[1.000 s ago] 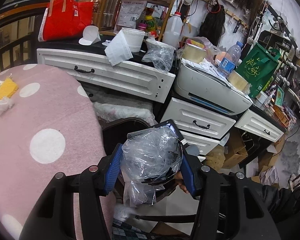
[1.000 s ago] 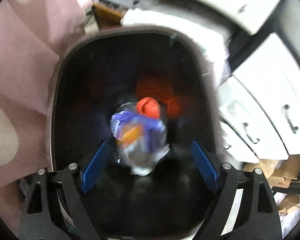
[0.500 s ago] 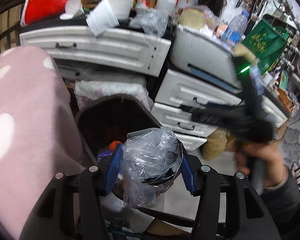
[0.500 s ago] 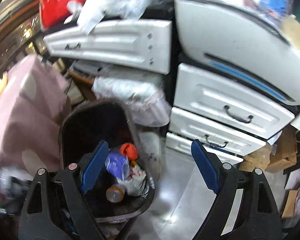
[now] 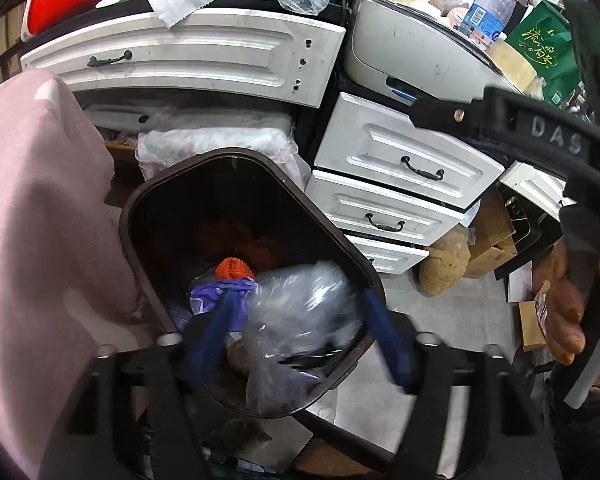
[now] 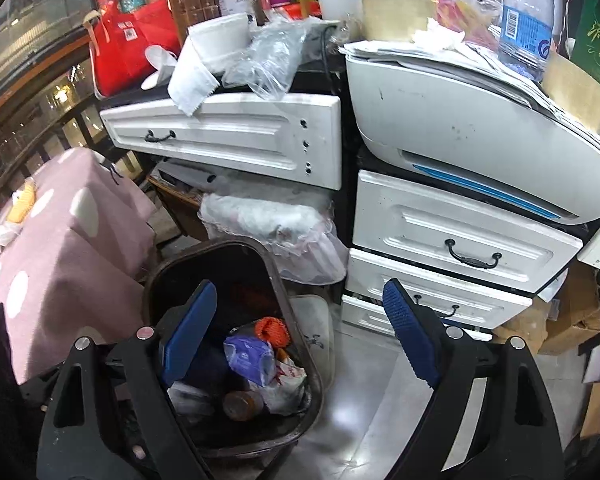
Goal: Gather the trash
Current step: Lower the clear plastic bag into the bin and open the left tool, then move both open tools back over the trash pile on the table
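While my left claw is opening over the bin, the clear plastic bag sits loose between its pads; right claw: wide apart, empty.

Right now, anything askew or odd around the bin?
Yes. The top drawer front hangs tilted, with empty screw holes at its right end. A torn paper and a clear bag droop over its top edge. The bin itself stands upright, with nothing spilled beside it.

Bin: my dark plastic trash bin stands on the floor, before the white drawer cabinet.
Left of bin: pink dotted tablecloth.
In bin: crumpled clear plastic bag, over other trash.
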`<action>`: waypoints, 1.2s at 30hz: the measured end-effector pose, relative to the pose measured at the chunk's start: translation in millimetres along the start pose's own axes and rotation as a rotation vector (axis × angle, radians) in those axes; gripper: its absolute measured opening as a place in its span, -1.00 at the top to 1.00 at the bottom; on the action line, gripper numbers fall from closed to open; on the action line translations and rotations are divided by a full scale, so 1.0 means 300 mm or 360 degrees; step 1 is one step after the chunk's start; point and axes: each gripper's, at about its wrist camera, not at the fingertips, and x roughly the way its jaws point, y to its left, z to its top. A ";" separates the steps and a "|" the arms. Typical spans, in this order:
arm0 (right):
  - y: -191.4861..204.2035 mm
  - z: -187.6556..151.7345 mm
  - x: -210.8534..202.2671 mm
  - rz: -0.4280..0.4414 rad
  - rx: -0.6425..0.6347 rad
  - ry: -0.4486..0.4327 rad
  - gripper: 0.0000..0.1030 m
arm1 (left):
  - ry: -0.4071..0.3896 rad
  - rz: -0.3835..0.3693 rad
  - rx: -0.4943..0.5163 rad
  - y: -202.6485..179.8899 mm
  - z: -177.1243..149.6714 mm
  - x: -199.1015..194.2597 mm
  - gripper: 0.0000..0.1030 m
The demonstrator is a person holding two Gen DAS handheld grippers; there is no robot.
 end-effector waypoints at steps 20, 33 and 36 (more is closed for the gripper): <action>0.114 0.036 -0.107 0.0205 -0.0095 -0.0166 -0.81 | -0.0291 -0.0044 0.0060 -0.044 -0.034 -0.294 -0.87; 0.372 0.036 -0.165 0.0514 -0.0300 -0.0160 -0.82 | -0.0479 0.0186 -0.0014 0.139 -0.112 -0.574 -0.89; 0.443 0.031 -0.174 0.0577 -0.0361 -0.0150 -0.82 | -0.0497 0.0263 -0.0066 0.201 -0.136 -0.624 -0.89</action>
